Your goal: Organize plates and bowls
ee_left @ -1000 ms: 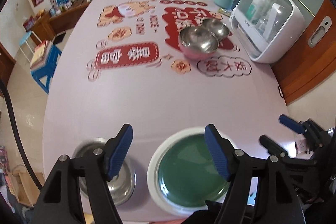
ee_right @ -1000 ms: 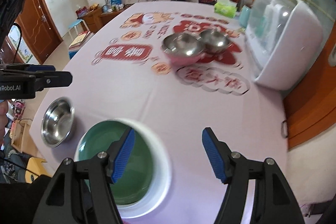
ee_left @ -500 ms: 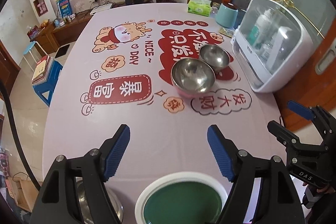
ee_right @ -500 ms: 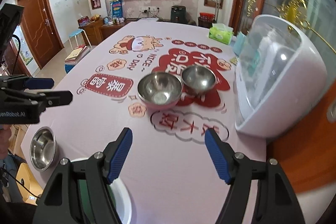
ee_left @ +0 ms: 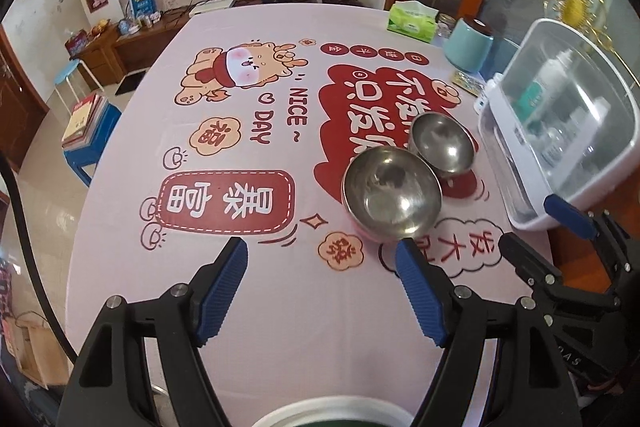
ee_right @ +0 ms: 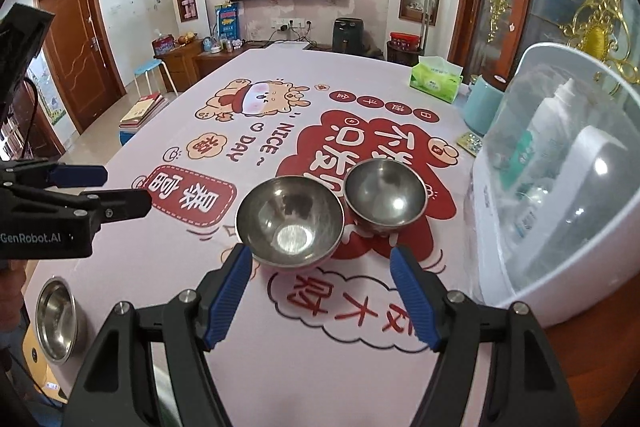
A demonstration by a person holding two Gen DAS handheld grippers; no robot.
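Right now both grippers are hovering over the printed tablecloth [ee_left: 248, 299], nothing between their fingers. Left gripper [ee_left: 320, 287] jaws are standing apart, having just been opening; right gripper [ee_right: 322, 289] likewise. Big steel bowl [ee_right: 290, 221] is sitting just beyond the right gripper at 12 o'clock, smaller bowl [ee_right: 384, 193] touching it at 2 o'clock. Third bowl [ee_right: 54, 319] is sitting at 9 o'clock near the table edge. White plate rim [ee_left: 332, 413] is peeking in at 6 o'clock of the left view.

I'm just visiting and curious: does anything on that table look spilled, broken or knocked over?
Nothing stands out. The two steel bowls sit upright and empty side by side, a third bowl sits near the table edge, and the tablecloth looks dry.
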